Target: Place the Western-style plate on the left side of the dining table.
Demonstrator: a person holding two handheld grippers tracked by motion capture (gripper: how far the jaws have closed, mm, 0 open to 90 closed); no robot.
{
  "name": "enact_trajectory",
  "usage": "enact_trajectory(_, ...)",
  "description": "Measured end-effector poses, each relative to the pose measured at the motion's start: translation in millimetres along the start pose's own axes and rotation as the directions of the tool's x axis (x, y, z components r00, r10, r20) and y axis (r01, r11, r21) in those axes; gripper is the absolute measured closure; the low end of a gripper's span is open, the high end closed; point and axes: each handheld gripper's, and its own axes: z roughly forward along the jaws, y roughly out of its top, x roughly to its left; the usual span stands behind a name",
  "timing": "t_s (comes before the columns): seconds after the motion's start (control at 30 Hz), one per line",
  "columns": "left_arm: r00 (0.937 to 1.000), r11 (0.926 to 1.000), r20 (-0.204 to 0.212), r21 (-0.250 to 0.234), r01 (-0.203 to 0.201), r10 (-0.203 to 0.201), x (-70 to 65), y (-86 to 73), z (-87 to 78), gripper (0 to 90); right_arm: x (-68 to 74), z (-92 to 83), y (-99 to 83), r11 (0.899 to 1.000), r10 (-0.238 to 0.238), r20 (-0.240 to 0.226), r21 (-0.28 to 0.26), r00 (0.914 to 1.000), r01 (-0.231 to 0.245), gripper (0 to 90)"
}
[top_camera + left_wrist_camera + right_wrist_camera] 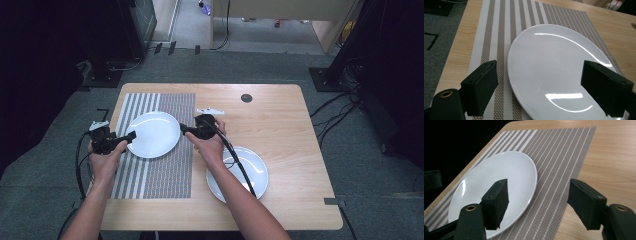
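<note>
We saw the white plate [152, 134] lying flat on the striped mat [170, 175] at the worktop's [280, 115] left. Our left tool [131, 136] and right tool [184, 129] flanked its rim, both spread wide, pinching nothing. A second plate [255, 172] lay nearby.

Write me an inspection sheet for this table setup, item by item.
Surface: wooden table, level, with a dark round grommet near its far edge.
Job's things: white plate lying flat on the striped placemat.
Clutter: second white plate on bare wood beside the mat, partly under the right forearm.
Grippers: left tool open at the plate's left rim, right tool open at its right rim; nothing between either tool's jaws.
Cables: one black cable trails from the left tool, another crosses the second plate.
Surroundings: grey carpet, dark stands, more cables at right.
</note>
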Motion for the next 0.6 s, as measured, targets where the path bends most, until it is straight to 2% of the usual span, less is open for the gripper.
enact_trajectory(0.03, 1.0000, 1.0000, 0.008, -0.006, -0.004, 0.004, -2.4, -1.3, -3.0, 13.6, -0.5, -5.0, 0.1, 1.000, -0.019, 0.003, 0.008, 0.9998, 0.019, 30.1)
enact_trajectory(0.07, 1.0000, 1.0000, 0.008, -0.006, -0.004, 0.004, -2.4, -1.3, -3.0, 13.5, -0.5, -5.0, 0.1, 1.000, -0.019, 0.003, 0.008, 0.9998, 0.019, 30.1)
enact_trajectory(0.13, 0.9995, 0.9994, 0.017, -0.021, -0.026, 0.026, -8.5, -4.5, -10.6, 13.2, -4.2, -25.1, 0.6, 0.997, -0.080, 0.032, 0.011, 0.9963, 0.080, 30.0)
enact_trajectory(0.2, 0.9979, 0.9978, 0.018, -0.024, -0.062, 0.062, -13.0, -7.5, -14.6, 12.0, -9.1, -38.2, 0.7, 0.996, -0.085, 0.021, 0.000, 0.9962, 0.085, 29.6)
enact_trajectory(0.27, 0.9969, 0.9967, 0.007, -0.020, -0.079, 0.079, -18.1, -11.1, -18.3, 11.7, -14.8, -51.5, 0.4, 0.995, -0.094, 0.037, -0.014, 0.9949, 0.095, 29.4)
enact_trajectory(0.37, 0.9965, 0.9960, 0.017, -0.035, -0.082, 0.082, -22.7, -16.0, -26.3, 11.7, -25.8, -69.7, -1.6, 0.995, -0.097, 0.055, -0.027, 0.9938, 0.098, 29.2)
enact_trajectory(0.5, 0.9938, 0.9929, 0.021, -0.050, -0.108, 0.109, -30.3, -21.8, -36.9, 11.6, -41.0, -91.2, -8.0, 0.995, -0.097, 0.085, -0.030, 0.9916, 0.100, 29.2)
enact_trajectory(0.53, 0.9938, 0.9929, 0.021, -0.050, -0.108, 0.109, -30.3, -21.8, -36.9, 11.6, -41.0, -91.2, -8.0, 0.995, -0.097, 0.085, -0.030, 0.9916, 0.100, 29.2)
enact_trajectory(0.57, 0.9924, 0.9916, 0.034, -0.056, -0.117, 0.119, -34.2, -25.3, -41.0, 11.6, -49.0, -103.1, -12.3, 0.995, -0.094, 0.096, -0.033, 0.9909, 0.098, 29.1)
enact_trajectory(0.6, 0.9915, 0.9909, 0.037, -0.055, -0.123, 0.125, -35.9, -26.7, -41.9, 11.6, -51.6, -107.2, -13.8, 0.995, -0.093, 0.102, -0.032, 0.9904, 0.097, 29.0)
